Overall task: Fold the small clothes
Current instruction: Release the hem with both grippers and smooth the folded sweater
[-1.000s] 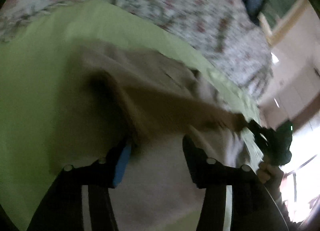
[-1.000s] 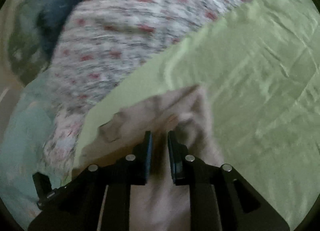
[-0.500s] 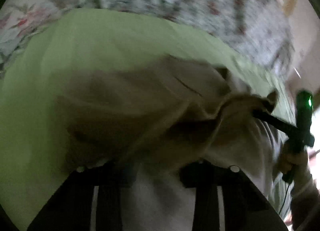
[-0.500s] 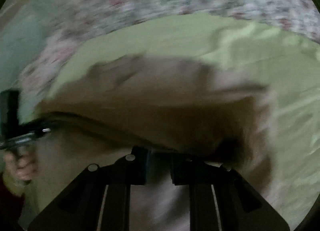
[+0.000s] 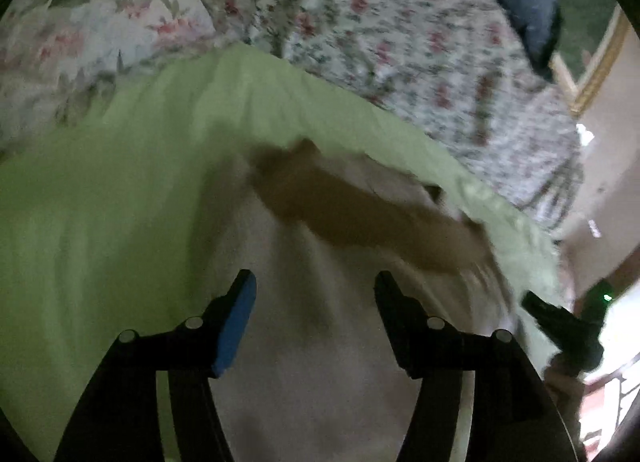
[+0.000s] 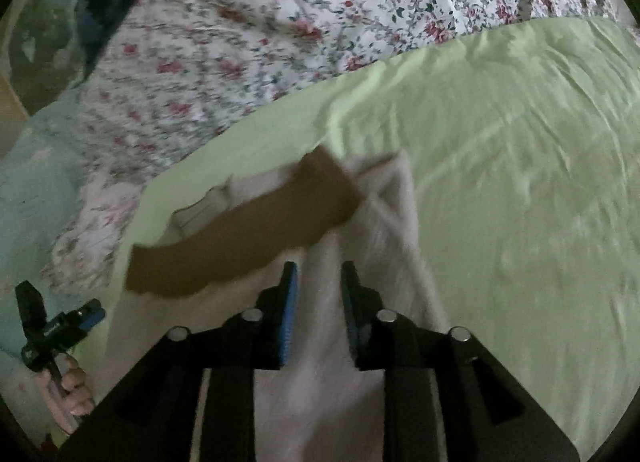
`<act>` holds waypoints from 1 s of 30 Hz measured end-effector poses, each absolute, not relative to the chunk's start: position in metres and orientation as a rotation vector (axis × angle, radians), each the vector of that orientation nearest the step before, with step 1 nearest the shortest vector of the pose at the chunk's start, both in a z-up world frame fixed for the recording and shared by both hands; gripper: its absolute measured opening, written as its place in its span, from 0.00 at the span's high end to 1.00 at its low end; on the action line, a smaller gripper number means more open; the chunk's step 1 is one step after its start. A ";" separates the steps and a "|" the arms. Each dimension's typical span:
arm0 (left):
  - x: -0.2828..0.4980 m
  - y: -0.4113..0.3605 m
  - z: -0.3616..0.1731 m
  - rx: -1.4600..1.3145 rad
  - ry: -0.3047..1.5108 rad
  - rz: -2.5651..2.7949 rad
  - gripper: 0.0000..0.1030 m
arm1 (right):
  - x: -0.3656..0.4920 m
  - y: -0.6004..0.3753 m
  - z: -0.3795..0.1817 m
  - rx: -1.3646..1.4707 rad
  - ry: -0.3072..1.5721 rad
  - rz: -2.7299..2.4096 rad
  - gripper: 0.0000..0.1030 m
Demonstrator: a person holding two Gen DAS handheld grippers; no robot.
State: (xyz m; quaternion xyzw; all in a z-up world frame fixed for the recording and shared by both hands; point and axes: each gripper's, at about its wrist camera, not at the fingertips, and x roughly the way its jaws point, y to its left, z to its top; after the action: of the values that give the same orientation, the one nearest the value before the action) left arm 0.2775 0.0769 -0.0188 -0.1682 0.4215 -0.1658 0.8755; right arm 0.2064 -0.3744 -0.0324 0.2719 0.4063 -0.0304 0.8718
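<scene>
Risk: the tan flap (image 6: 244,238) just laid over the cloth (image 6: 320,394) looks loose and skewed, so it could slide or spring back w/o pressing.

Both grippers have just been opening and hold nothing. Left gripper (image 5: 314,282) gapes wide, right gripper (image 6: 316,270) only narrowly. Cloth lies on the green sheet (image 6: 520,182), under both tips; flap just beyond them.

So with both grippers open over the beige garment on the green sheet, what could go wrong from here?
1. The left gripper and right gripper have just been opening, and nothing is pinched between their fingers. The brown fold lies skewed across the beige garment, so the fold may come out uneven.
2. The garment sits near the edge of the green sheet, beside the floral bedspread; the next pull could drag it off the sheet.
</scene>
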 end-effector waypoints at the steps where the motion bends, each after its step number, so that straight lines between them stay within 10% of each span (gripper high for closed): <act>1: 0.260 0.075 -0.020 -0.353 0.884 -0.361 0.40 | 0.197 -0.366 -0.031 0.579 0.844 -0.046 0.72; 12: 0.157 0.064 -0.068 -0.495 1.002 -0.417 0.35 | 0.115 -0.311 -0.046 0.662 0.897 0.055 0.66; 30: 0.209 0.084 -0.085 -0.627 0.914 -0.199 0.24 | 0.083 -0.294 -0.052 0.709 0.935 0.085 0.61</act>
State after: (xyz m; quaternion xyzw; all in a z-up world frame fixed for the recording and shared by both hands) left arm 0.2087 0.0844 -0.0846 -0.2970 0.4334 -0.0942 0.8456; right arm 0.0830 -0.2945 -0.0525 0.3343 0.4408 0.0402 0.8320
